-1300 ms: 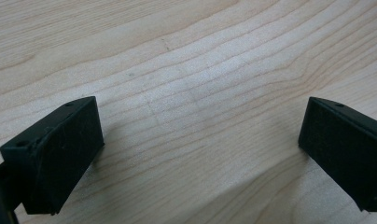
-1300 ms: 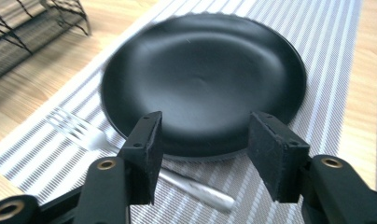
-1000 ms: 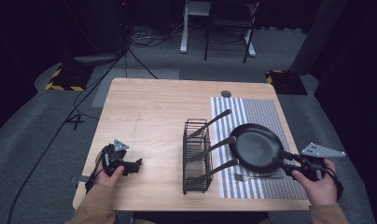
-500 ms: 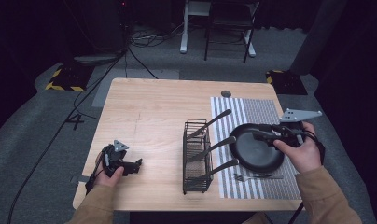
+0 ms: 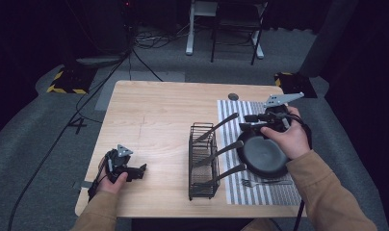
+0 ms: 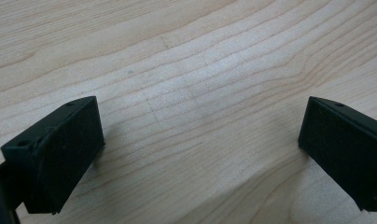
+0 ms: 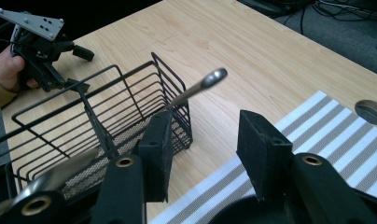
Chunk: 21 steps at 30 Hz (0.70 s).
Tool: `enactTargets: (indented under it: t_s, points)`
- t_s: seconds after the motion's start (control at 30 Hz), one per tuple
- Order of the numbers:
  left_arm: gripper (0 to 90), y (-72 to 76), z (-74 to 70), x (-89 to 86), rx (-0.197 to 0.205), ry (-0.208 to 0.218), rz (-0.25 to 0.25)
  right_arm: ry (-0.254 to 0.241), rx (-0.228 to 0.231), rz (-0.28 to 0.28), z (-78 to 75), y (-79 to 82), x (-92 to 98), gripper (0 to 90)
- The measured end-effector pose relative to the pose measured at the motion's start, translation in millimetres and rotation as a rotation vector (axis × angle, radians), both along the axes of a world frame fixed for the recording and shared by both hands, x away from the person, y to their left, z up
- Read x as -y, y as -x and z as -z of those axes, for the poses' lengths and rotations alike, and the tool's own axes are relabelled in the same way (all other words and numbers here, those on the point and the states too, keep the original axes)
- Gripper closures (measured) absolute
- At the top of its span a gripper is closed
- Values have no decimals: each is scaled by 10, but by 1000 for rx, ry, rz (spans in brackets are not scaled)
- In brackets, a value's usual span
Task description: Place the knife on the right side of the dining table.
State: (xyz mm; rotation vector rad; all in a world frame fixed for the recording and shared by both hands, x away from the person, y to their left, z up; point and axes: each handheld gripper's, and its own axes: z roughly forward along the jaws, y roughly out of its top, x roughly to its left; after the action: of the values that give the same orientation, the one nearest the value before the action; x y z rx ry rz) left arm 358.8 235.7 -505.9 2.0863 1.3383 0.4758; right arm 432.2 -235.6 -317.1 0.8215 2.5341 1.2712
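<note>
A black wire rack point(image 5: 203, 161) stands on the wooden table, with three dark handles point(image 5: 222, 126) poking out of it toward the right. A black pan point(image 5: 265, 158) lies on the striped mat point(image 5: 279, 195) beside the rack. My right gripper point(image 5: 250, 121) hovers over the pan's far rim, pointing at the rack point(image 7: 98, 121). Its jaws point(image 7: 207, 140) are open, have just closed a little, and hold nothing; a shiny handle tip point(image 7: 213, 78) shows beyond them. My left gripper point(image 5: 129, 172) rests low at the front left, wide open point(image 6: 196, 154) over bare wood.
A fork point(image 5: 265, 182) lies on the mat in front of the pan. A round cable hole point(image 5: 233, 96) sits at the table's far edge by the mat. Bare wood point(image 5: 154, 120) stretches left of the rack. A chair and cables stand on the floor beyond.
My right hand has risen from the table's front right corner and travelled away and leftward, ending over the pan's far side. The left hand has stayed put.
</note>
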Motion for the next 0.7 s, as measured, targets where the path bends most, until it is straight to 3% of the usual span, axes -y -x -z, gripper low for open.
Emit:
enactTargets:
  t_s: [0.2, 0.27, 0.47, 0.7]
  points:
    - [2, -1, 0, 0, 0, 1, 0, 3, -14, -12, -10, -62, -140, 586]
    - [2, -1, 1, 1, 0, 2, 0, 9, -18, 7, -5, -109, -197, 621]
    - [2, -1, 1, 0, -1, 2, 1, 11, -56, 15, 4, -182, -250, 671]
    - [2, -1, 1, 0, 0, 2, 1, 19, -68, 7, -13, -225, -288, 750]
